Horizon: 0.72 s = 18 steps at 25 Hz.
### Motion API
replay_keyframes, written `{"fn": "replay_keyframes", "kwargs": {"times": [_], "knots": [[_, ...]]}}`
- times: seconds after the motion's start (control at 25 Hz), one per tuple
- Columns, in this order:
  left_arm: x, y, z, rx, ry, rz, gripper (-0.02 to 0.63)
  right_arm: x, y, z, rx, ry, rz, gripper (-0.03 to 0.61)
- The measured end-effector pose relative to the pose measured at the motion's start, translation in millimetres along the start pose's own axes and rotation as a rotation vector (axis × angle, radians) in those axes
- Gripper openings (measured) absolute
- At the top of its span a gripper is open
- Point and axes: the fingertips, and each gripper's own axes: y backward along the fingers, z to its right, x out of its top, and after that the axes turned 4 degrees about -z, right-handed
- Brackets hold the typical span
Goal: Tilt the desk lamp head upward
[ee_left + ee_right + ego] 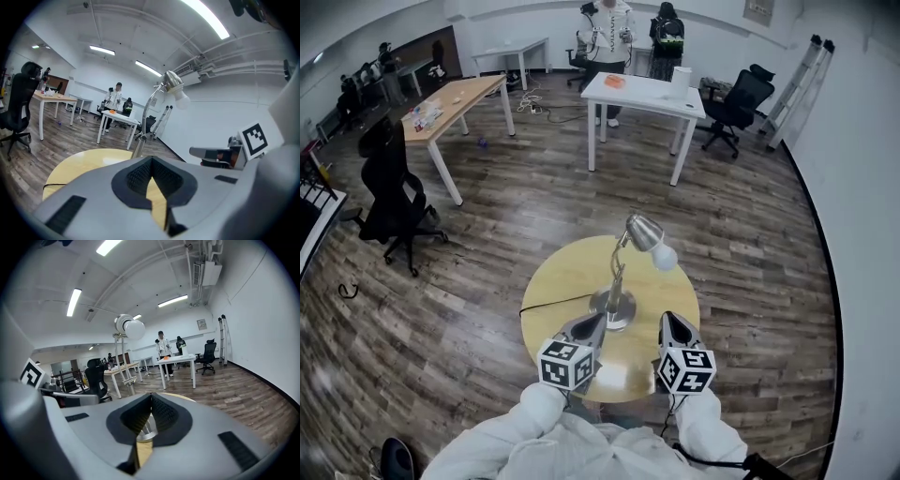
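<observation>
Lamp [622, 272] stands mid round table [558, 281], base just beyond both grippers, head [643, 231] and bulb [665, 257] tipped to the right and down. Left gripper [596, 322] is near-left of the base, right gripper [671, 322] near-right; neither touches the lamp. Only the head view shows the cord [553, 302] running left. The gripper views show the jaws: both pairs pressed together, nothing between. The right gripper view alone catches the base [145, 432] behind its tips. A person [609, 33] stands at the far white desk [642, 94].
</observation>
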Motion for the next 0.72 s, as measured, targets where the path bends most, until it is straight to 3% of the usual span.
{"fn": "replay_keyframes", "kwargs": {"times": [0.24, 0.56, 0.72], "knots": [[-23, 31, 39, 0.015, -0.009, 0.023, -0.002, -24, 47, -14, 0.038, 0.012, -0.004, 0.014], [-81, 86, 104, 0.097, -0.002, 0.032, -0.002, -89, 135, -14, 0.082, -0.021, -0.071, 0.014], [-92, 113, 124, 0.120, 0.003, 0.044, -0.002, -91, 159, -20, 0.098, -0.032, -0.062, 0.014]]}}
